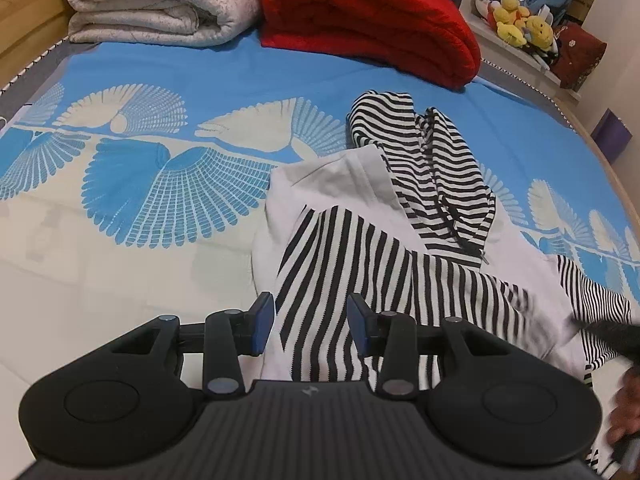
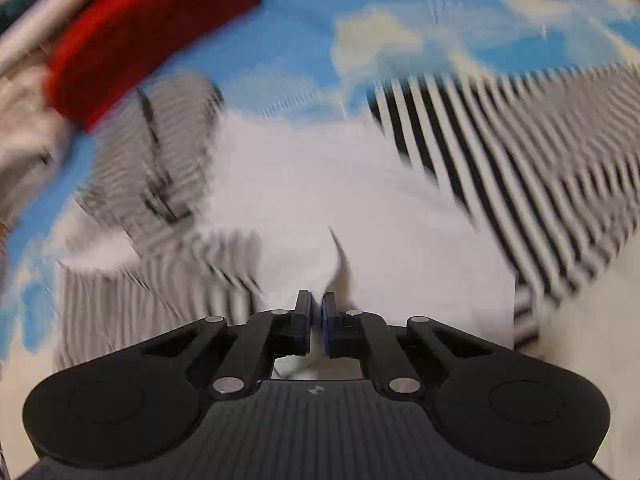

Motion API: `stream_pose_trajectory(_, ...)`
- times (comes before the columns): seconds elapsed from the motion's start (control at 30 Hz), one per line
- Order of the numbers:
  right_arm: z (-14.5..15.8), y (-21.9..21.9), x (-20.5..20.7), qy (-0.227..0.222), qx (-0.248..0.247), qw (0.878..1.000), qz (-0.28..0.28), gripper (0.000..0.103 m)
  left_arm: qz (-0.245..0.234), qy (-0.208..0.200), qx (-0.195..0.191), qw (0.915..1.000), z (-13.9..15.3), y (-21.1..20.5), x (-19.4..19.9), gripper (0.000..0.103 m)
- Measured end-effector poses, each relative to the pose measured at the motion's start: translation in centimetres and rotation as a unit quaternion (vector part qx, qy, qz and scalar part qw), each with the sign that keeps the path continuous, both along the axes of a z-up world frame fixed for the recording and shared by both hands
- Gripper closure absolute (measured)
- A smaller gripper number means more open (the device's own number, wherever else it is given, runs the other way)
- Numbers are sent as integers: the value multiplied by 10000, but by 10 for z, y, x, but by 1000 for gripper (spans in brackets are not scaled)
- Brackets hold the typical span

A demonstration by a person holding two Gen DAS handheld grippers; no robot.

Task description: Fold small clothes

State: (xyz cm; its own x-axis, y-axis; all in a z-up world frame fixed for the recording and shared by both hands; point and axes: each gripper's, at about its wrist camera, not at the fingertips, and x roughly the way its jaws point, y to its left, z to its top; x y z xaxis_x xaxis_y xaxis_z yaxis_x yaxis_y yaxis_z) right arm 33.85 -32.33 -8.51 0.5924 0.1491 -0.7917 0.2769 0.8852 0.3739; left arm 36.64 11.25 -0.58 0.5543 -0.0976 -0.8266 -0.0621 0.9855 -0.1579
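Observation:
A small hooded garment (image 1: 400,216), white with black-and-white striped sleeves and hood, lies on the blue patterned bed sheet (image 1: 140,80). A striped sleeve (image 1: 332,280) is folded across the white body. My left gripper (image 1: 311,322) is open, its jaws on either side of that sleeve, just above it. In the right wrist view, which is motion-blurred, my right gripper (image 2: 317,312) is shut on a fold of the white fabric (image 2: 340,200). The striped sleeve (image 2: 540,168) spreads to the right there.
A folded red blanket (image 1: 372,16) and a folded white quilt (image 1: 160,0) lie at the far end of the bed. Yellow plush toys (image 1: 520,20) sit on a shelf at the far right. The wooden bed edge (image 1: 616,184) runs down the right.

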Motion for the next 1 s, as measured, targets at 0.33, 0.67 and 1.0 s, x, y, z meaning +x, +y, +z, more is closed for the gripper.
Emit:
stream_pose_trajectory(0.33,12,-29,0,91,-601,9959,-670,97,-500,289,318,9978,-26,-31,6,59)
stream_pose_trajectory(0.67,-21,-28,20,772,-62,9967,-258,90,-894,1347,851,9832,-96,-39,3,59)
stream_pose_trajectory(1.0,-17,-44,14,887,-85,9947,-514,87,-673,1379,883,9842,-97,-37,0,58)
